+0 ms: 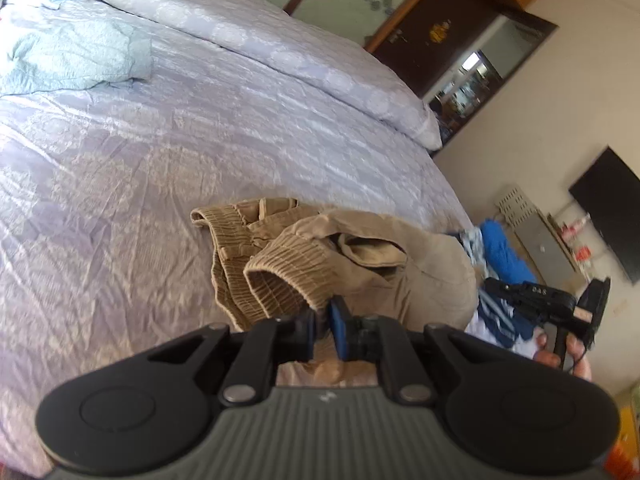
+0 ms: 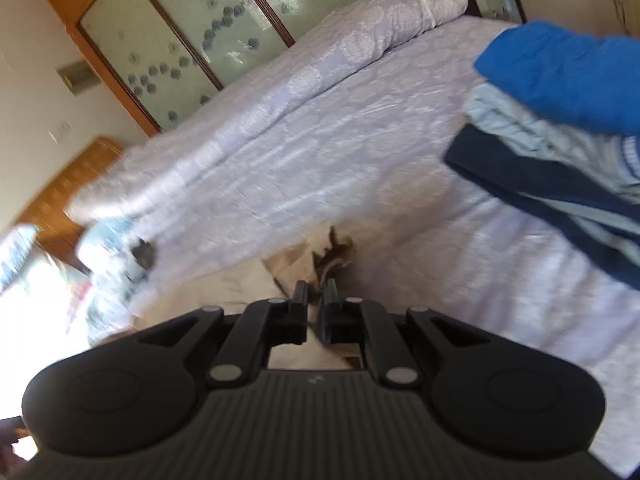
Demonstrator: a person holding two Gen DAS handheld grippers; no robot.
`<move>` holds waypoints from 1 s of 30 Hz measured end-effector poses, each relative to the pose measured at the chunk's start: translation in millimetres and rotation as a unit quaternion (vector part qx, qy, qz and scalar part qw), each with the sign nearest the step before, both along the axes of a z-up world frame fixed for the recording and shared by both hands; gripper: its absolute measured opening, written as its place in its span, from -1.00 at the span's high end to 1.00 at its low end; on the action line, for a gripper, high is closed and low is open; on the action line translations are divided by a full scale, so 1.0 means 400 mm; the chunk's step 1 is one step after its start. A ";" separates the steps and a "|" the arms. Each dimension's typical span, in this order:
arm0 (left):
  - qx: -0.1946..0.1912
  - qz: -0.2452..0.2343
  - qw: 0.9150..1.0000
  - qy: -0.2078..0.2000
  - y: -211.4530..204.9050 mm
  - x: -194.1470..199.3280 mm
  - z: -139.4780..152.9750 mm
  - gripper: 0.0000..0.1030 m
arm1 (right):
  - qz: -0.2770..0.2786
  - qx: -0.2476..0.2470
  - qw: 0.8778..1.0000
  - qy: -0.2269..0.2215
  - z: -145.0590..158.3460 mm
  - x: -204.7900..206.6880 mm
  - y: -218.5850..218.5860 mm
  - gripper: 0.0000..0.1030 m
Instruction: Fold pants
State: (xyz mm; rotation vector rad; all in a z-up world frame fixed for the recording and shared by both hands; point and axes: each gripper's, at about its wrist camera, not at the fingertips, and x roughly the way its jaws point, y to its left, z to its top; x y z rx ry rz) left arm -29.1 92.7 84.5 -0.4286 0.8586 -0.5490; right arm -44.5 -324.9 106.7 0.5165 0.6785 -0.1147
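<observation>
Tan pants [image 1: 320, 256] lie crumpled on the lavender bed [image 1: 140, 168], ribbed waistband toward me. My left gripper [image 1: 324, 320] is shut on the tan fabric at the near edge of the pile. In the right wrist view, blurred by motion, my right gripper [image 2: 316, 296] is shut on a fold of the same pants [image 2: 288, 276]. The right gripper also shows in the left wrist view [image 1: 560, 308], held in a hand at the right of the pants.
A teal garment [image 1: 72, 56] lies at the bed's far left. A rolled quilt [image 1: 280, 48] runs along the far side. A stack of blue and striped clothes [image 2: 560, 120] sits on the bed to the right. A wardrobe [image 2: 180, 40] stands behind.
</observation>
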 end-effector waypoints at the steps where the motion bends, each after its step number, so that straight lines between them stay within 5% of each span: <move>1: 0.009 -0.007 1.000 0.008 0.001 -0.018 -0.014 0.76 | -0.015 -0.038 0.999 0.018 -0.009 -0.010 0.005 0.68; 3: 0.030 -0.014 0.999 0.031 0.003 -0.042 -0.048 0.66 | -0.039 -0.082 0.995 0.045 -0.033 -0.032 0.004 0.33; 6: 0.041 -0.001 0.998 0.057 0.015 -0.060 -0.076 0.62 | -0.026 -0.037 0.998 0.033 -0.060 -0.043 -0.009 0.28; 10: 0.002 0.027 0.998 0.048 0.039 -0.053 -0.050 0.06 | 0.012 -0.028 0.999 0.014 -0.061 -0.003 0.040 -0.13; 13: 0.006 0.031 0.999 0.033 0.023 -0.039 -0.034 0.07 | 0.031 -0.003 0.999 0.030 -0.078 0.059 0.067 -0.21; 15: 0.015 0.030 0.999 0.031 0.004 -0.032 -0.034 0.33 | 0.042 0.017 0.997 0.064 -0.106 0.099 0.075 -0.09; 16: 0.018 0.025 0.999 0.031 -0.003 -0.030 -0.037 0.75 | 0.050 0.034 0.995 0.076 -0.114 0.106 0.078 0.54; 17: 0.019 0.019 0.999 0.034 -0.006 -0.032 -0.039 0.87 | 0.056 0.047 0.995 0.073 -0.108 0.097 0.082 0.65; 24: 0.043 -0.036 0.998 -0.004 0.019 -0.137 -0.030 0.82 | 0.086 0.061 0.994 -0.035 0.040 -0.142 0.047 0.67; 27: 0.056 -0.052 0.997 0.025 0.051 -0.176 -0.063 0.75 | 0.057 0.056 0.997 -0.020 0.023 -0.268 -0.010 0.73; 30: 0.045 -0.040 0.996 0.068 0.098 -0.190 -0.108 0.30 | -0.051 0.059 0.996 0.045 -0.044 -0.353 -0.093 0.64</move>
